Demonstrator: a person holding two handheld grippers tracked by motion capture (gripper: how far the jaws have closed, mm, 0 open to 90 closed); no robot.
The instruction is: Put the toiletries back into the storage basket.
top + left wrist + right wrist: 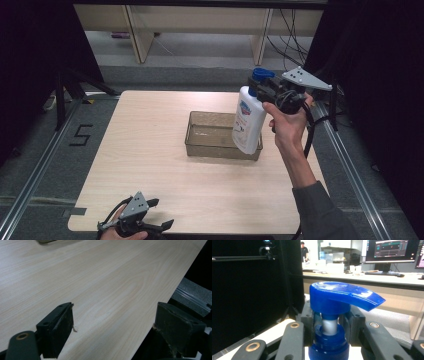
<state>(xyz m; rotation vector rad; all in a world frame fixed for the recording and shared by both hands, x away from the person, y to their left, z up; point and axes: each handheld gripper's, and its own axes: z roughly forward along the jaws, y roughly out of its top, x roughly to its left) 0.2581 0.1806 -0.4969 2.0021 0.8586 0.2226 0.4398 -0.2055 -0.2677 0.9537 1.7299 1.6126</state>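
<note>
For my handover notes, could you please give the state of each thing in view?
White pump bottle with blue pump head: lifted, hanging over the bin, gripped at the neck.
Clear rectangular plastic bin: upright on the table, empty.
Right gripper: shut on the neck.
Left gripper: open, empty.

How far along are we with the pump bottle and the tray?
Done: the right gripper is clamped on the neck of the pump bottle and has it off the table. In hand: it hangs above the tray. Left: setting it down. The left gripper waits open.
</note>
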